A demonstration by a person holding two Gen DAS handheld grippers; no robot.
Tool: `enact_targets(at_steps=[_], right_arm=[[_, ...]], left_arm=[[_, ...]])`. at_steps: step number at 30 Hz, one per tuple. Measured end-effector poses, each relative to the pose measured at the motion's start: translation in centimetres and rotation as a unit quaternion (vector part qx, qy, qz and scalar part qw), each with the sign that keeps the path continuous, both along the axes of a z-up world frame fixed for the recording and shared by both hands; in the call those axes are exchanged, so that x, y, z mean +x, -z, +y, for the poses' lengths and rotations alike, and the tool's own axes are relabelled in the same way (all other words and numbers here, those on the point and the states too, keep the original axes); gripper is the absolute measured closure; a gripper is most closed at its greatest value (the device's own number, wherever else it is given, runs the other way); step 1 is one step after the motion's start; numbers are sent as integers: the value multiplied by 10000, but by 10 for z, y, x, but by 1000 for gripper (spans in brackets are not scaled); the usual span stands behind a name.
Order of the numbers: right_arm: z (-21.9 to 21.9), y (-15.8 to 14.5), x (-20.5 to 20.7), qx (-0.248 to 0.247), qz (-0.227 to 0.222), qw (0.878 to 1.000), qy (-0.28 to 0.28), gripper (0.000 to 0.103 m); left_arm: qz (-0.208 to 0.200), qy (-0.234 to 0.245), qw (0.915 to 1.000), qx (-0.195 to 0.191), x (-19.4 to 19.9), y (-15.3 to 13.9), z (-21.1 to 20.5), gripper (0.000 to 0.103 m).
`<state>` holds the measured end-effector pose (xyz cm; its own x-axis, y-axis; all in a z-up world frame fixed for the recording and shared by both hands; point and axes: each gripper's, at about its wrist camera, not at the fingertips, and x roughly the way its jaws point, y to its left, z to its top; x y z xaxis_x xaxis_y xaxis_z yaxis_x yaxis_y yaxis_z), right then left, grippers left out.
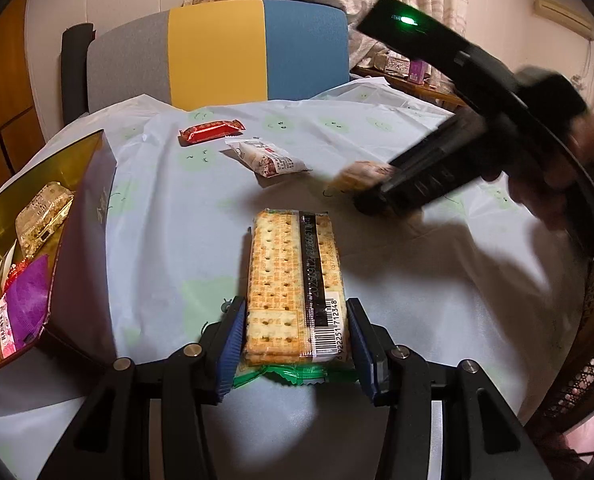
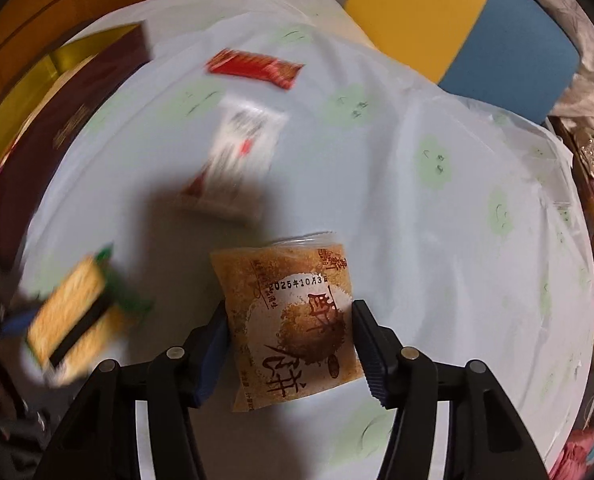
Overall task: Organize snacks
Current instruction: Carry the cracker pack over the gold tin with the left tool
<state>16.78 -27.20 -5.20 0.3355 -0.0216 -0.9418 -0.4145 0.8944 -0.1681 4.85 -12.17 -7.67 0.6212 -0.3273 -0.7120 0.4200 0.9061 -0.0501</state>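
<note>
Red wrapper (image 2: 255, 67) (print blurred beyond reading)

Table (image 1: 377, 264), pale cloth; box (image 1: 93, 208), red packet (image 1: 211, 131), white packet (image 1: 269, 158).

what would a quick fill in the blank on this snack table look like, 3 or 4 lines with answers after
1. The left gripper has its jaws on a pack of ____.
2. The brown pastry packet sits between the jaws of the ____ gripper.
3. The red wrapper lies on the ____, outside the gold-lined box.
4. The chair back shows grey, ____ and blue panels.

Missing words: crackers; right; tablecloth; yellow
</note>
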Motion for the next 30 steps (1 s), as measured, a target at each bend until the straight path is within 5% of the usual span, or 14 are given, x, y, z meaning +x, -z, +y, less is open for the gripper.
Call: enact_targets(at_steps=[5, 17, 30], right_arm=[[-15, 1, -9, 330, -23, 9991, 283, 43], [-16, 2, -12, 232, -90, 9995, 190, 43], [-12, 8, -11, 198, -103, 9997, 129, 43]], left_arm=[[8, -13, 10000, 42, 0, -1, -1, 54], [397, -230, 9989, 26, 8, -11, 0, 55], [184, -513, 9977, -390, 4, -57, 25, 55]])
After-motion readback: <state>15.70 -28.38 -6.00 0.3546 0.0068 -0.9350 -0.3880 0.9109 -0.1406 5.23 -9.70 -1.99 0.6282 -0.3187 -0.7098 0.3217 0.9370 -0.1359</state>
